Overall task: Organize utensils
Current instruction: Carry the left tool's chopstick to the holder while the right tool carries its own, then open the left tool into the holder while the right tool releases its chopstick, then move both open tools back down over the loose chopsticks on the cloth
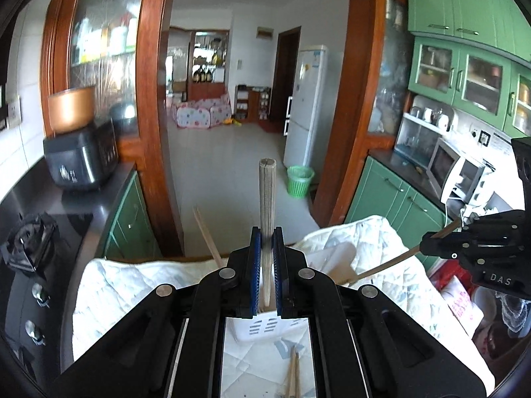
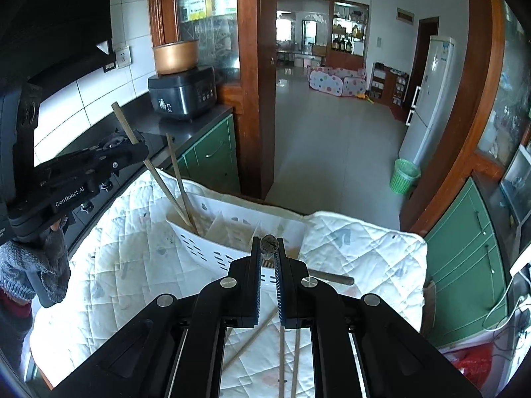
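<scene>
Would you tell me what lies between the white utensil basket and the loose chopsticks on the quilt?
Only bare quilted cloth: in the right wrist view, nothing lies between the basket and the chopsticks.

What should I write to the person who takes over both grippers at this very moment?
Left gripper: shut on a chopstick, lower end already inside the white holder.
Right gripper: shut on a wooden utensil handle, over the holder's right side.
Done: another chopstick leans in the holder's left compartment.
Left: release both, then collect the loose chopsticks lying on the quilted cloth.
</scene>
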Demonstrator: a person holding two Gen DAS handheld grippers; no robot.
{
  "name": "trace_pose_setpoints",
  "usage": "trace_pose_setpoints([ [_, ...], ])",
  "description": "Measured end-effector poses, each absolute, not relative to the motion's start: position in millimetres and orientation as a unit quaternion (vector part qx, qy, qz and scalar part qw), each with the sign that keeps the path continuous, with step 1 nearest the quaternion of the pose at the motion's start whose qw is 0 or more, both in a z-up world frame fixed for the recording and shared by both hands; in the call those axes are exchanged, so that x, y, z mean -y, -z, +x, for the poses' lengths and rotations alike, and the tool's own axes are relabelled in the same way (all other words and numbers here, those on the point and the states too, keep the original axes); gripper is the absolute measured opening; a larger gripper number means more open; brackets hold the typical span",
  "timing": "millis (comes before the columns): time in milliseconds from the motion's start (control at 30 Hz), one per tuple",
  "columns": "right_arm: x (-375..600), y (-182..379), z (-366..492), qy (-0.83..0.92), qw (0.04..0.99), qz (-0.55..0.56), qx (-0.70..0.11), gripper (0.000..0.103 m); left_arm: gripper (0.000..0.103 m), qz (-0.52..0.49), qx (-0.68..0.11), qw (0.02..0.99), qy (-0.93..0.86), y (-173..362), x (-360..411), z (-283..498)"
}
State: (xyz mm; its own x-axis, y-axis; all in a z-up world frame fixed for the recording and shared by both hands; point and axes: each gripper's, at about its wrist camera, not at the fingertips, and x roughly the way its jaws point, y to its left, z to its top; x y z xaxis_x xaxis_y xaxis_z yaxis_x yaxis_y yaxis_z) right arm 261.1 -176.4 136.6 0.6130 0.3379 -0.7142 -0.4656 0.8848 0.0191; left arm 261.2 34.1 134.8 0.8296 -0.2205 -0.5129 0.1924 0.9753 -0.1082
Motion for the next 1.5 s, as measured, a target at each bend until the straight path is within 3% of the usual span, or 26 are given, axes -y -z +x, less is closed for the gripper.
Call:
trace_pose_setpoints([
  [367, 181.1, -118.4, 269.5, -0.218, 0.894, -0.064, -0.386, 0.009, 0.009, -0.029, -0.296, 0.949, 0.105, -112.2, -37.3, 261.7],
  [600, 194.4, -130.0, 250.8, -0.208, 0.910, -0.053, -0.355, 0.015, 0.010, -0.042, -0.290, 0.950, 0.106, -116.8, -42.6, 245.7],
  [700, 202.1, -129.8, 233.5, -0.204, 0.916, -0.043, -0.342, 0.015, 0.025, -0.049, -0.283, 0.952, 0.103, -116.2, -48.1, 229.1],
  [767, 205.7, -123.3, 220.3, -0.199, 0.918, -0.039, -0.340, 0.015, 0.027, -0.052, -0.280, 0.953, 0.102, -114.5, -50.5, 219.2],
  [1233, 191.5, 25.2, 163.6, -0.178, 0.879, 0.023, -0.442, 0.015, 0.031, -0.072, -0.307, 0.945, 0.087, -58.8, -69.9, 152.0],
  [1500, 175.1, 63.5, 165.3, -0.163, 0.867, 0.049, -0.468, 0.015, 0.033, -0.074, -0.328, 0.939, 0.071, -26.9, -80.7, 130.1],
])
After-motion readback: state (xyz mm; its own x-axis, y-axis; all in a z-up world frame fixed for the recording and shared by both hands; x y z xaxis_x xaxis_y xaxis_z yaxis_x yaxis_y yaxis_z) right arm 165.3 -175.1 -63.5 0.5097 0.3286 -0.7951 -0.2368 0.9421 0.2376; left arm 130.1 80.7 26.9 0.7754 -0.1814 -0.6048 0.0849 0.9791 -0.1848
